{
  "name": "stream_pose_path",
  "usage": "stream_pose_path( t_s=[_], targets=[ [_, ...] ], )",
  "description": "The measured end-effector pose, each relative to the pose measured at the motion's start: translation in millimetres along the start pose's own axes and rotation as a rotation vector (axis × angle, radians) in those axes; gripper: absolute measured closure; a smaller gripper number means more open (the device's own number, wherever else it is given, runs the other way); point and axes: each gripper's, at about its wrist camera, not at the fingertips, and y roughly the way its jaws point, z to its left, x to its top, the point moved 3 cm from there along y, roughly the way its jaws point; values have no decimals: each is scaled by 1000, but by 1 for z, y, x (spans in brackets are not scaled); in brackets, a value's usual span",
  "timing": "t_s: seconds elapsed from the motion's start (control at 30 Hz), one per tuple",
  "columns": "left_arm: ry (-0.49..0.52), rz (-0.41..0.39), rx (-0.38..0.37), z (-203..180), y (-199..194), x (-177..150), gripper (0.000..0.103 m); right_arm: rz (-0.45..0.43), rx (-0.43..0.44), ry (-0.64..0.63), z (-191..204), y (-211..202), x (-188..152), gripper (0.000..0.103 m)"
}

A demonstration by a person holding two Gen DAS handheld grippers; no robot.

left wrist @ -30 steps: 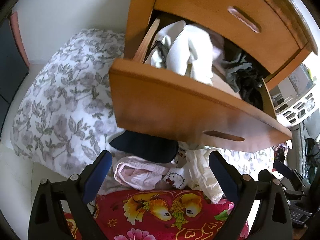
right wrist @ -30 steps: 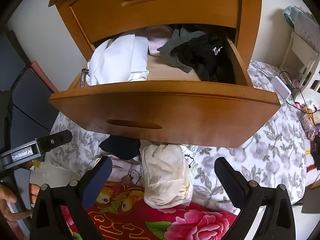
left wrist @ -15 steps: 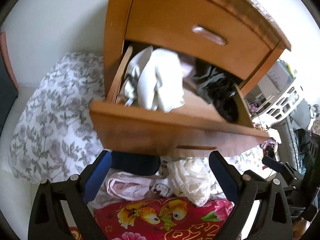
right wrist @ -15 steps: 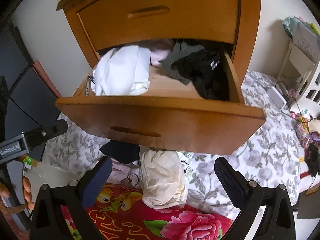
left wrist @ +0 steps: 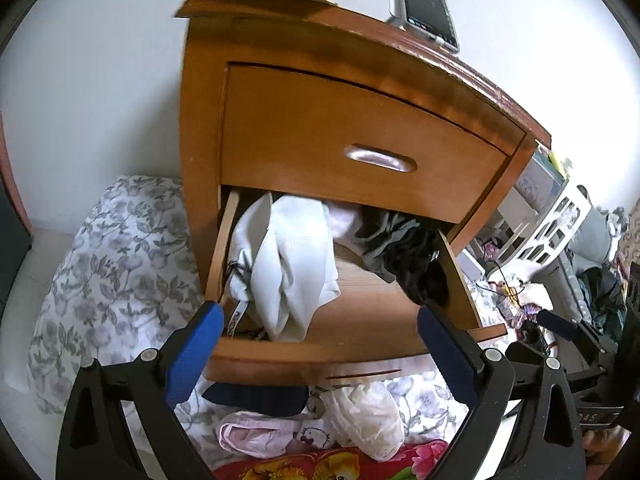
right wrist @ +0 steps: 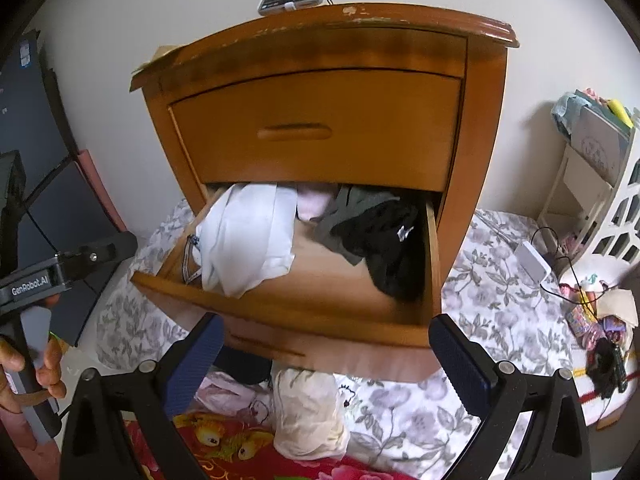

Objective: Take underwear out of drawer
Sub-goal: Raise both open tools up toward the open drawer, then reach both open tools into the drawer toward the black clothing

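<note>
**Drawer open, nothing gripped yet**

The underwear lies in the open drawer (right wrist: 434, 264): white heap (right wrist: 248, 236) left, black garment (right wrist: 384, 244) right. Your left gripper (left wrist: 320, 344) and right gripper (right wrist: 326, 350) hover spread wide before the drawer front, empty, probably sized for bunched cloth.

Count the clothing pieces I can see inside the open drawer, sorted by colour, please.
White: 1
Pale pink: 1
Grey: 1
Black: 1
Total: 4 visible in the open drawer; more may lie hidden underneath.
</note>
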Motion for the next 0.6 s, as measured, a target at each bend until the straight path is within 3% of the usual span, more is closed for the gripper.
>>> stream_pose_path(
  t_s=[0.4,0.6],
  targets=[
    [-4,146,-15,-6,63,13,5,63,15,24,-24,42,15,3],
    [-2,193,-34,-11,96,23,6,117,27,54,-41,71,25,21]
  ],
)
